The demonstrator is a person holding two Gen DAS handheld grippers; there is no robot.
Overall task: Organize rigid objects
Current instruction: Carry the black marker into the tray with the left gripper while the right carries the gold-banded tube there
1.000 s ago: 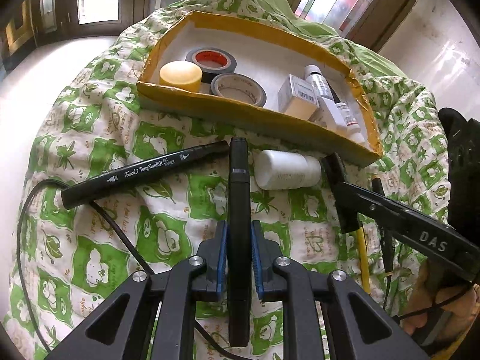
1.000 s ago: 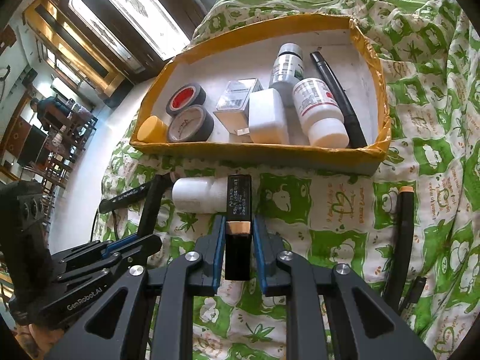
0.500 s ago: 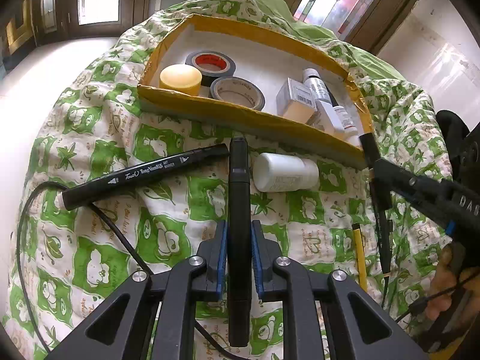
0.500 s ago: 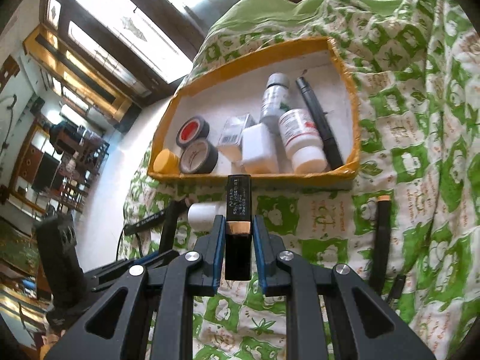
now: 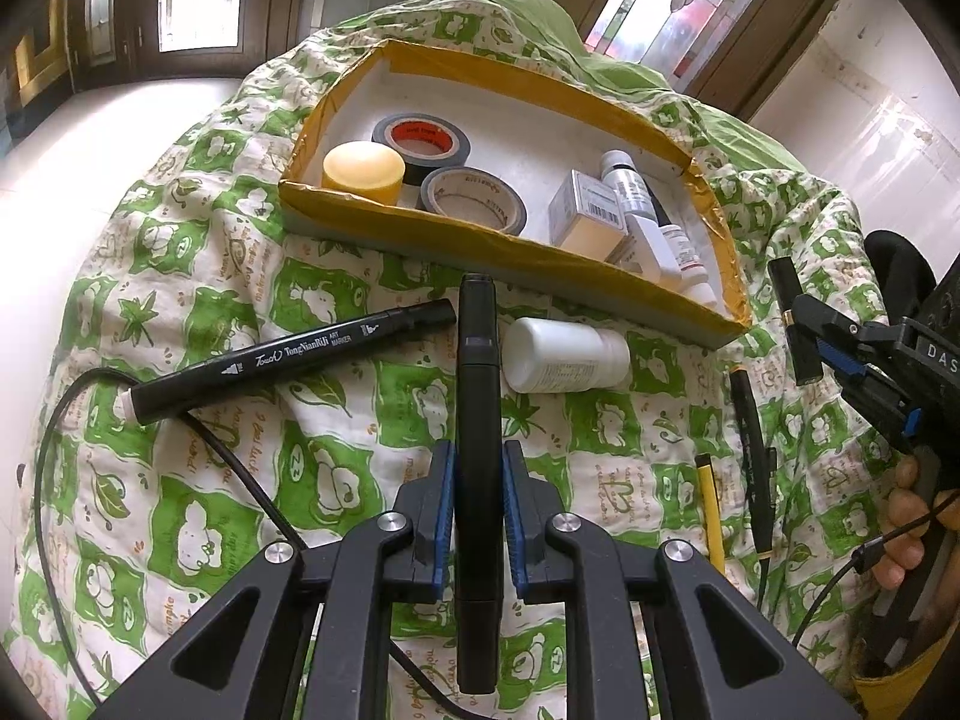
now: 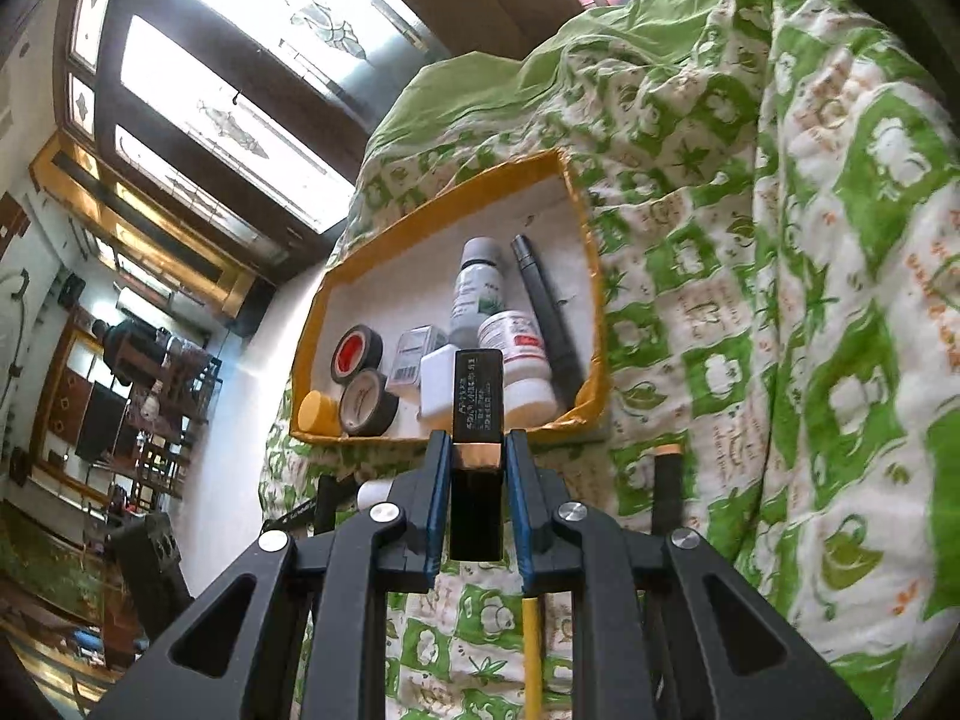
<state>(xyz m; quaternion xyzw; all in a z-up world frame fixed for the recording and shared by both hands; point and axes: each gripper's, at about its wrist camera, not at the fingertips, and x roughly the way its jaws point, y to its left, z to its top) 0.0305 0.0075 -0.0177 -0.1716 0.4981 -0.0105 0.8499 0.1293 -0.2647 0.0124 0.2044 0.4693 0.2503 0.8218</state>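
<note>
Green-and-white patterned quilt covers the whole work surface, and everything's scattered on top of it. Going left to right in the left wrist view: a black cable loops along the left edge, then a black art marker lies flat at a slant. Right next to it the left gripper is clamped tight on a black pen, blue pads pressed on both sides, pen sticking straight out ahead toward the box. Just right of the pen tip a white bottle lies on its side on the quilt. Further right there's a yellow pencil and a thin dark pen lying close together.

Behind all that sits the yellow-rimmed box. Inside, left to right: a yellow lid, a black tape roll with red core, a grey tape roll, a small white carton, then a couple of bottles packed at the right end.

Far right, the right gripper is pinched on a black lipstick tube. In the right wrist view that tube has a gold band, sits upright between the pads, and lines up in front of the box's near wall, off the quilt.
</note>
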